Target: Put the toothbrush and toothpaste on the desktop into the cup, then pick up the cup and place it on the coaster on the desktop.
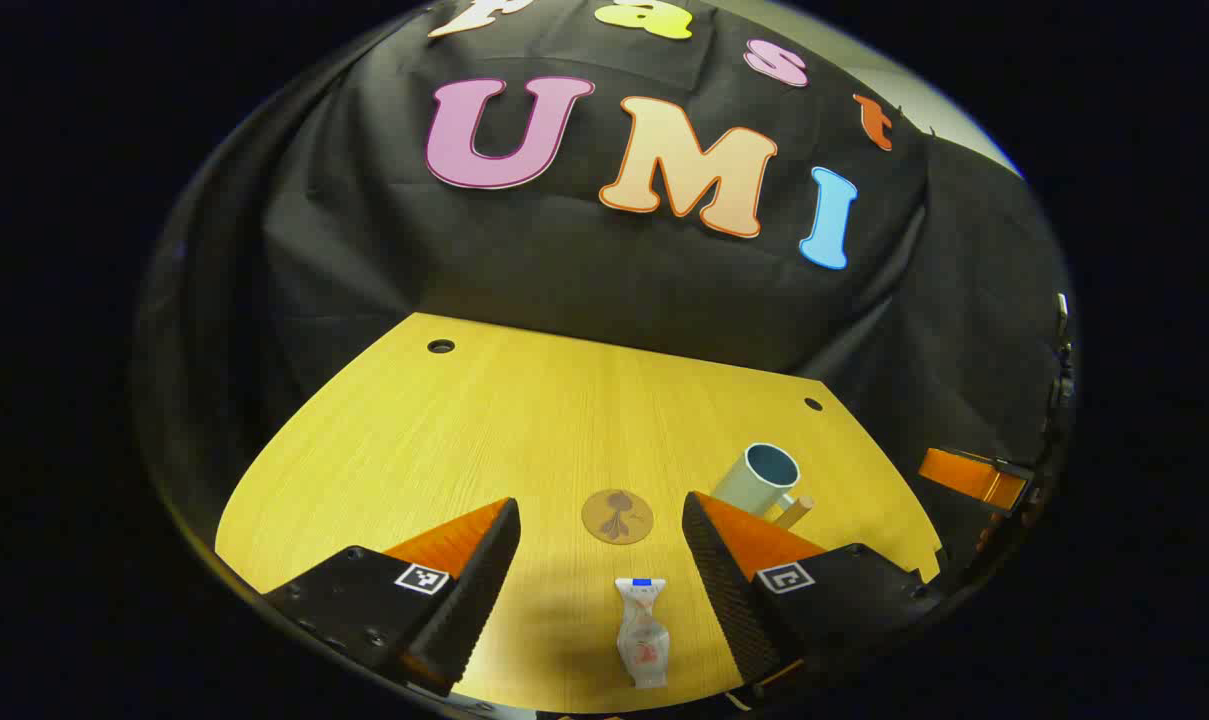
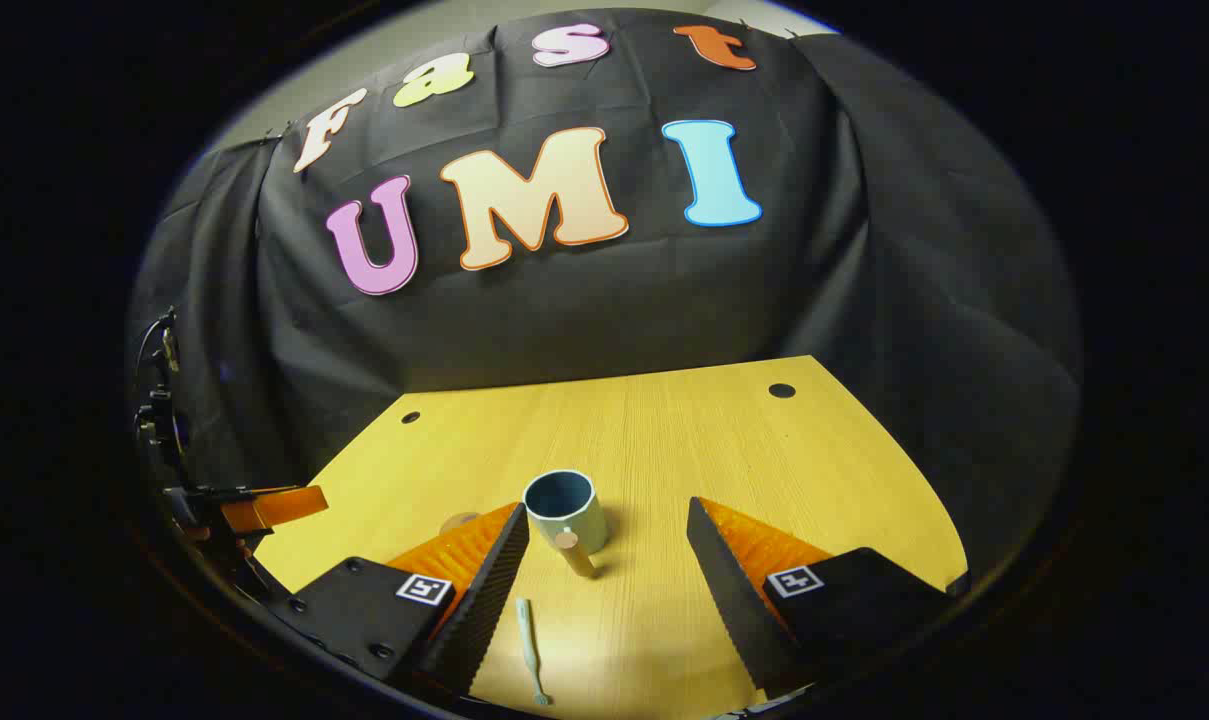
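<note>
The tabletop is smooth yellow wood-grain laminate with a curved far edge and two small round holes near it, backed by draped black cloth.

Taking the cup as landmark: it is a pale blue-green cylinder with a darker inside and a straight wooden peg handle, standing upright with its mouth open upward. In the right gripper view the cup sits mid-table, its handle pointing toward the camera.

The coaster, a flat tan disc with a dark leaf-like print, lies to the cup's left, apart from it. The toothpaste, a soft white crinkled tube with a blue cap end, lies flat nearer than the coaster; its long axis runs toward the coaster, cap end facing it. The toothbrush, slim and pale, lies flat in front of the cup, long axis running roughly toward it.

The left gripper has its ribbed fingers spread wide and empty, above the toothpaste. The right gripper likewise holds its fingers spread and empty, short of the cup.

Bare tabletop lies behind the cup and to either side.
</note>
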Available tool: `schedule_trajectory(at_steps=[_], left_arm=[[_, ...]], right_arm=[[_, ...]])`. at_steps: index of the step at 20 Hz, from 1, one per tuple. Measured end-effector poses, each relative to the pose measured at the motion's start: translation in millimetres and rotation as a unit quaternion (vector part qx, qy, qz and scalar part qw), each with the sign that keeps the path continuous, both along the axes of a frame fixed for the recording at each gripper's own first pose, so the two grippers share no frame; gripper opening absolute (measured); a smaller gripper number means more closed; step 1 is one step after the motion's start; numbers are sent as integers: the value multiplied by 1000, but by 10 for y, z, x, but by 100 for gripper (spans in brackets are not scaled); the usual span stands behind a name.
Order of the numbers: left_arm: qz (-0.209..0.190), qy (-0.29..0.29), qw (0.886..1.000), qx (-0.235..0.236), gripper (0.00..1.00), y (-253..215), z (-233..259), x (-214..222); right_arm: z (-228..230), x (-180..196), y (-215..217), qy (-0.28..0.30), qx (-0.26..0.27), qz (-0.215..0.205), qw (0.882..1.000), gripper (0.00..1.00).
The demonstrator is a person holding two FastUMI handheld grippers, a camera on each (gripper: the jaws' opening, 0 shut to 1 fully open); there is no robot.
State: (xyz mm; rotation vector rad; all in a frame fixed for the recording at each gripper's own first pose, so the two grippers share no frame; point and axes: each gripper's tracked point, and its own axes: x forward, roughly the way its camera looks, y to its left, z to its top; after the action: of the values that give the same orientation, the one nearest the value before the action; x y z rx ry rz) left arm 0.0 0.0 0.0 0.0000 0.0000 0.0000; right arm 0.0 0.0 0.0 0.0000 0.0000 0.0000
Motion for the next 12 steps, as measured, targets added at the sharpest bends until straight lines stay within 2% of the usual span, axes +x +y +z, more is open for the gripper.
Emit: schedule_trajectory(at_steps=[1,5,6,7,8,9,12], left_arm=[[3,2,1000,-2,95,5,-6,-4],[5,3,1000,-3,95,12,-17,1],[5,4,1000,-1,95,12,-26,1],[3,4,1000,1,95,11,-30,-4],[1,6,1000,3,95,-10,-34,2],[-1,9,1000,6,95,-23,-40,5],[-11,-5,1000,8,95,-72,-4,12]], right_arm=[[-35,8,-9,5,-1,1,1000,98],[-130,0,-44,21,-3,1,1000,98],[-138,-7,-61,23,-4,-2,1000,94],[-170,-11,-84,25,-6,-5,1000,98],[-185,-26,-92,28,-5,-6,1000,94],[-217,-34,-91,30,-6,-6,1000,98],[-284,-76,-74,37,-16,-9,999,98]])
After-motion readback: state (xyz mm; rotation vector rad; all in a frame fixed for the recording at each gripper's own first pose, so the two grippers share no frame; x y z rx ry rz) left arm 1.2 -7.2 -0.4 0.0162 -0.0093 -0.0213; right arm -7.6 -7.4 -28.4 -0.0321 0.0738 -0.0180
